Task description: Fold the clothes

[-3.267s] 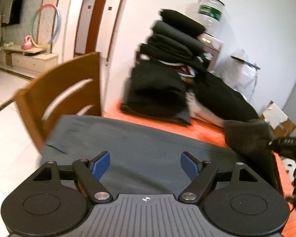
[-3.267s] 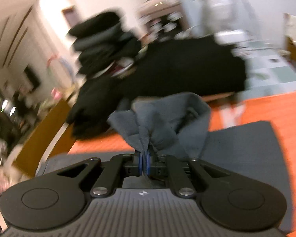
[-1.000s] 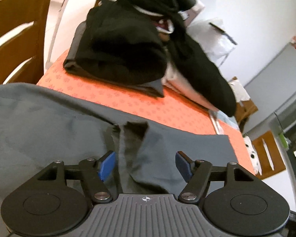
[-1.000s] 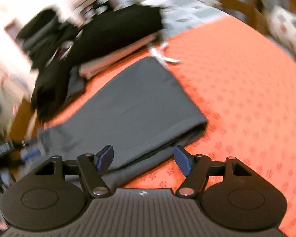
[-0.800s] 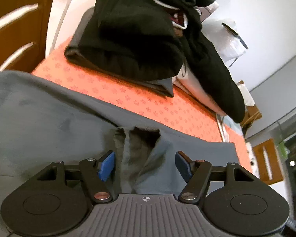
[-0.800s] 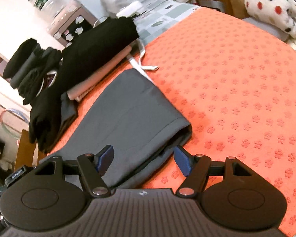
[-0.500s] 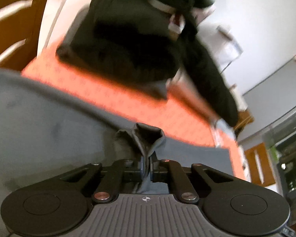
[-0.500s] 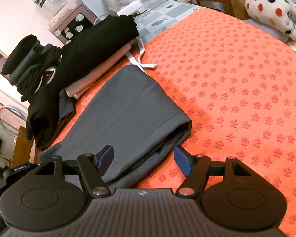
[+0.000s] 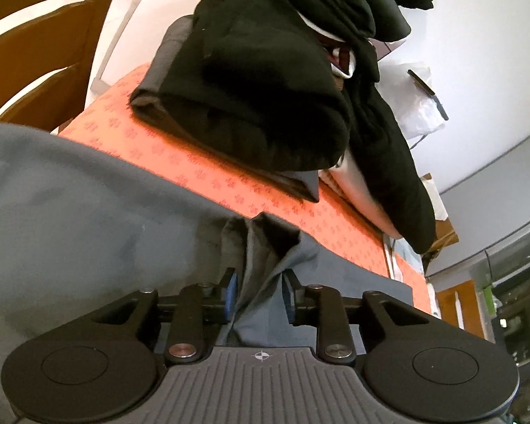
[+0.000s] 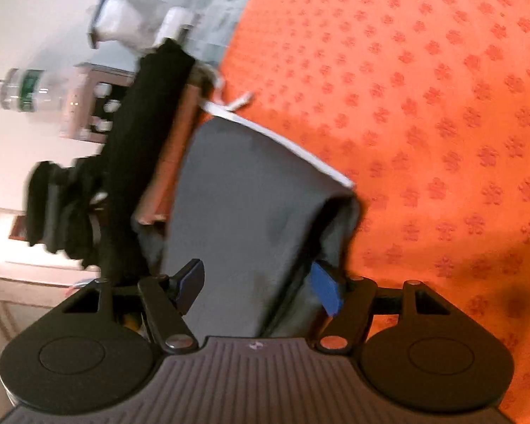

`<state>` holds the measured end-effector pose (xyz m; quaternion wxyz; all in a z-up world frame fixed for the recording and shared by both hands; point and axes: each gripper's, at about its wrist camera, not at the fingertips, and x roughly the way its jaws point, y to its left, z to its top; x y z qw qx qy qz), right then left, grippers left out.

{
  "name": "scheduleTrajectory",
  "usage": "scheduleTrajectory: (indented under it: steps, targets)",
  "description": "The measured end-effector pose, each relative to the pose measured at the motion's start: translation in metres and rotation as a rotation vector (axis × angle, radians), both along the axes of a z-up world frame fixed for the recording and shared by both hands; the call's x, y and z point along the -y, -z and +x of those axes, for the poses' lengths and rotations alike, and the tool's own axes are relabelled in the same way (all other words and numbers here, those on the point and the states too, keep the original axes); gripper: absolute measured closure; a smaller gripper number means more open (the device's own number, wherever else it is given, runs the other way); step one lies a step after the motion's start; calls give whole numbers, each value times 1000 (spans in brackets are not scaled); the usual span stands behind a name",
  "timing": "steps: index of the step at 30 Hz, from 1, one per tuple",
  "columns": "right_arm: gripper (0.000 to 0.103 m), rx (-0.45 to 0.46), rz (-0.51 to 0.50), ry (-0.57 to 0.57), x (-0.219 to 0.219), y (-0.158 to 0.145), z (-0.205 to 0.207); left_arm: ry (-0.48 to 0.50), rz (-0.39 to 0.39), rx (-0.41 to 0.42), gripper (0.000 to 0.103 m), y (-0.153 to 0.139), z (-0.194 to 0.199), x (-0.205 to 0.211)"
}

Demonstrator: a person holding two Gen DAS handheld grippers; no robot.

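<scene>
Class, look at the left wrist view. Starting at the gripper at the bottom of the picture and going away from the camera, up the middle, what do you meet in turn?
left gripper → bunched fold of the grey garment → bare strip of orange tablecloth → pile of black clothes

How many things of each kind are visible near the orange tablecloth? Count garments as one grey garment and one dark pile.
Grey garment: 1
Pile of dark clothes: 1
Wooden chair: 1
Water bottle: 1
Orange tablecloth: 1
Total: 5
</scene>
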<state>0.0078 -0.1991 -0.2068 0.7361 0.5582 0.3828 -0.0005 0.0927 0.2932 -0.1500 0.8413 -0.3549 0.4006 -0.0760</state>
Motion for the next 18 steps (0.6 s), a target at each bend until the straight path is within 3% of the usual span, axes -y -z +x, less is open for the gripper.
scheduleTrajectory:
  steps: [5,7,12,14,15,18]
  targets:
    - [31,-7,5,20,-4,7,9,5,-18,-35,73,4,-14,-5]
    - [43,5,-6,28,-5,8,14,11,-23,-48,73,6,-18,-5]
    - [50,18,30,50,-8,21,28,46,-12,-51,76,8,-24,0]
    - [71,44,64,47,-8,24,29,59,0,-55,81,8,-23,3]
    - [97,53,69,54,-8,24,29,67,1,-60,83,9,-22,5]
    - [97,117,71,111,0,19,22,102,-5,-70,86,9,-15,13]
